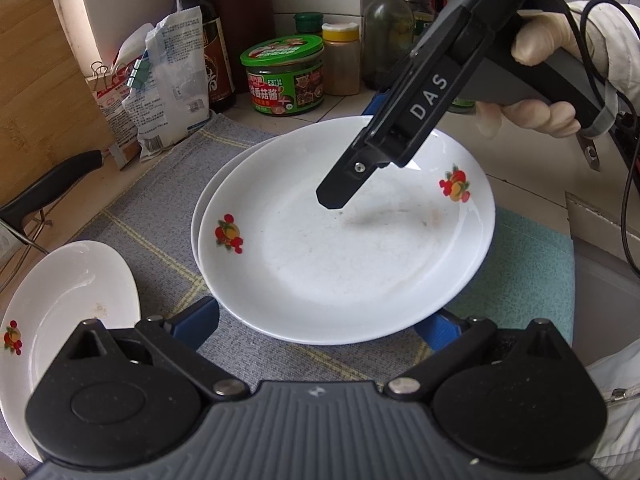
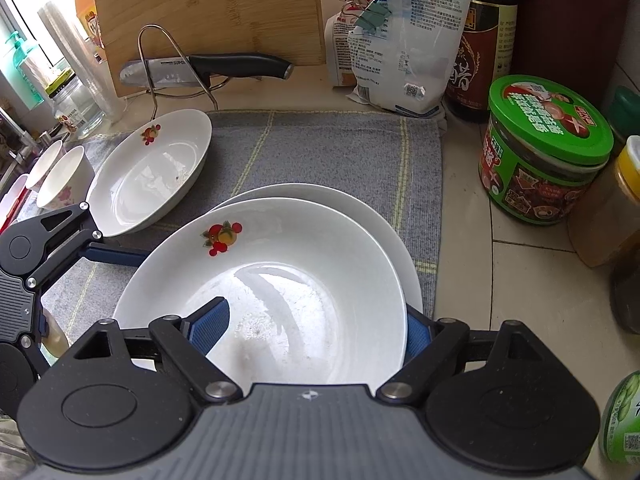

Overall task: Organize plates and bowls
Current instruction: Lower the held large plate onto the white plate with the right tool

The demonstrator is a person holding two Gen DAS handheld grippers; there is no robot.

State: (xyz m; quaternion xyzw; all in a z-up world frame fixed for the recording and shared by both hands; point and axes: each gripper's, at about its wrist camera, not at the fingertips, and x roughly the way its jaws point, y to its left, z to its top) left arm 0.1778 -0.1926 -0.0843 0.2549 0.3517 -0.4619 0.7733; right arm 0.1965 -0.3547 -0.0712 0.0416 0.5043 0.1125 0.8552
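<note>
- Bench (image 2: 500,272): we see 2 plates stacked (image 1: 344,240) on the grey mat (image 2: 328,148).
- A third plate (image 2: 148,176) and 2 bowls (image 2: 60,180) remain unstacked.
- Right gripper (image 2: 316,326): jaws spread around the top plate's rim; left gripper (image 1: 320,320): jaws released.

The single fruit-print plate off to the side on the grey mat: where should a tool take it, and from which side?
Take the lone plate by its raised rim, one finger inside, one under the lip, coming from the open mat side toward the stacked plates. It lies shallow, so only the rim offers a pinch; bowls crowd its far side.
</note>
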